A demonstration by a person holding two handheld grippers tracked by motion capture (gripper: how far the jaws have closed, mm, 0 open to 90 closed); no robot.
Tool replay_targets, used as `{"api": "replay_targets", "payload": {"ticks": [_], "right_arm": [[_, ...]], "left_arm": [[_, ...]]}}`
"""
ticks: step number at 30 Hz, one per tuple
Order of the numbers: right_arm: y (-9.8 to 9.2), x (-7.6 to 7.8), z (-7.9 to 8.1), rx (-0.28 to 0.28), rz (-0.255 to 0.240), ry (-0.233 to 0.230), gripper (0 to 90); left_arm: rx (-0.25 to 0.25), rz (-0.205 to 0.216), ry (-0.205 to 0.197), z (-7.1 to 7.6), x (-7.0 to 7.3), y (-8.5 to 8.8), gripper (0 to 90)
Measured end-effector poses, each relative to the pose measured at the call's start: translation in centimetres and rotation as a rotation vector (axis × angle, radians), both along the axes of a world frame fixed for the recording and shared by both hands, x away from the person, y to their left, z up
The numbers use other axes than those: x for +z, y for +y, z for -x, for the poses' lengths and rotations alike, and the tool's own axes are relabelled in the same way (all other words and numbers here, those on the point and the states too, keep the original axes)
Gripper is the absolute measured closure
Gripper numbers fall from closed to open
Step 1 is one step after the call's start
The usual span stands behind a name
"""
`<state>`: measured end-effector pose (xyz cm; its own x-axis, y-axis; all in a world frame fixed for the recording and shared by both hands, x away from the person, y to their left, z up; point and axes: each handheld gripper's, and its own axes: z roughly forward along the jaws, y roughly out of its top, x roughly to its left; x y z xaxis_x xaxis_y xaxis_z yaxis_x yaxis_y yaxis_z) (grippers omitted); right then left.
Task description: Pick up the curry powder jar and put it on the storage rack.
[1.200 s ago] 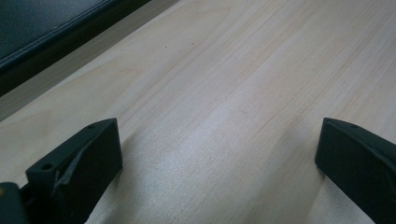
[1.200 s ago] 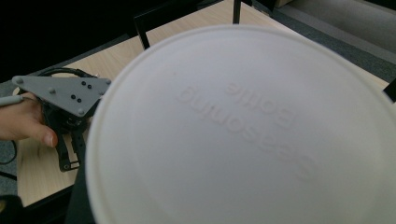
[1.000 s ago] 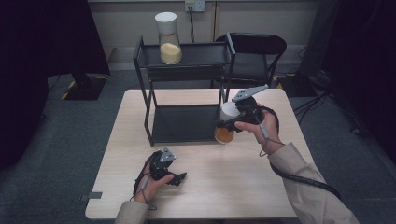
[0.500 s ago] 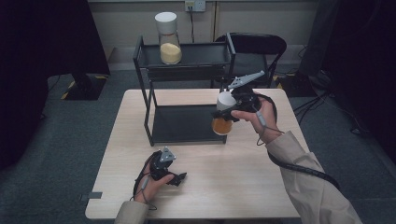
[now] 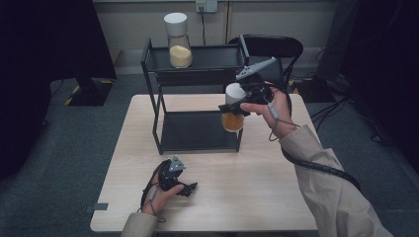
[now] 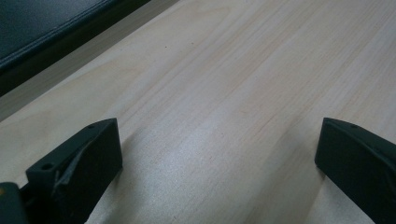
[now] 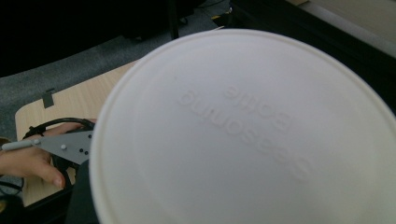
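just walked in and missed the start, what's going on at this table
A person works two handheld grippers at a wooden table. The right gripper is shut on a white-lidded jar of orange-brown contents, holding it in the air beside the right front post of a black two-tier shelf. A similar jar stands on the top tier. The left gripper rests low over the table, fingers open, holding nothing.

Upside-down embossed "Seasoning Bottle" on white lid (image 7: 243,126)
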<state>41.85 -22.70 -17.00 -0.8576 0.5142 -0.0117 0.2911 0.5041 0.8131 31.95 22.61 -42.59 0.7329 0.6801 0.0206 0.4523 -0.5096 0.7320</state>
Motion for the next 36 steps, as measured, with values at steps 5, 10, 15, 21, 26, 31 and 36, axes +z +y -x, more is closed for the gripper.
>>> {"api": "replay_targets", "payload": {"ticks": [5,10,15,21,26,31,36], "right_arm": [[0.4,1.2,-0.2,0.005,-0.002,-0.012,35.8],[0.9,2.2,-0.3,0.011,0.015,-0.021,35.8],[1.3,3.2,-0.6,0.014,0.019,-0.018,35.9],[1.8,4.6,-0.9,0.020,0.016,-0.023,35.8],[2.3,6.1,-1.2,0.015,0.028,-0.029,35.9],[2.7,7.4,-1.4,0.006,0.036,-0.040,35.9],[3.2,8.7,-1.7,-0.002,0.043,-0.044,35.8]], "left_arm": [[-0.001,0.001,0.000,0.0,0.0,0.0,0.0],[-0.001,0.001,-0.001,0.0,0.0,0.0,0.0],[-0.002,0.001,-0.001,0.0,0.0,0.0,0.0],[-0.004,0.002,-0.001,0.0,0.0,0.1,0.0],[-0.005,0.001,-0.001,0.0,0.0,0.1,0.0],[-0.006,0.001,0.002,-0.1,0.0,0.1,0.0],[-0.009,-0.002,0.000,-0.1,0.0,0.1,0.0]]}}
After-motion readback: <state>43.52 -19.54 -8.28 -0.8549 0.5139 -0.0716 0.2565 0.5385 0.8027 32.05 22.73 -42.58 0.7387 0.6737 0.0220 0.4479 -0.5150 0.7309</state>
